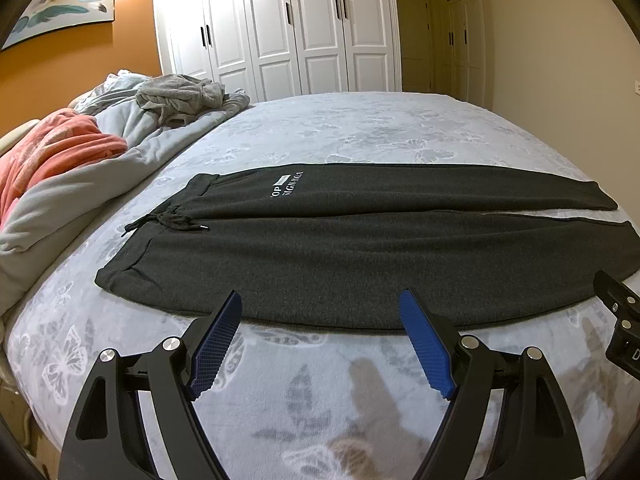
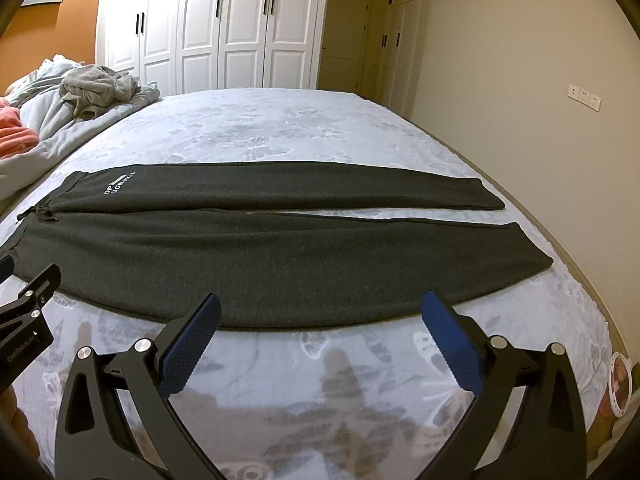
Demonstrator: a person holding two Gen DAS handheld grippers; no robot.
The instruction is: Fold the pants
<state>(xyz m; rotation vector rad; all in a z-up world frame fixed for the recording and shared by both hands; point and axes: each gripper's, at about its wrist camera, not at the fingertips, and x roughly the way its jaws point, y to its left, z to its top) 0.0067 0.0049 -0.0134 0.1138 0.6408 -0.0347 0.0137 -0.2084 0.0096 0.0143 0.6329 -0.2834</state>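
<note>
Dark grey sweatpants (image 1: 320,248) lie flat across the bed, waistband and drawstring (image 1: 176,222) to the left, both legs stretched to the right with a narrow gap between them. They also show in the right wrist view (image 2: 280,256). My left gripper (image 1: 322,300) is open and empty, its blue pads at the near edge of the near leg, toward the waist end. My right gripper (image 2: 320,304) is open and empty at the same near edge, further toward the leg ends. The right gripper's body shows at the left view's right edge (image 1: 620,320).
The bed (image 1: 360,132) has a grey butterfly-print cover. A heap of grey bedding (image 1: 132,136), an orange blanket (image 1: 60,144) and a crumpled grey garment (image 1: 180,98) lie at the left. White wardrobes (image 1: 280,28) stand behind. The bed's right edge (image 2: 580,264) drops to the floor.
</note>
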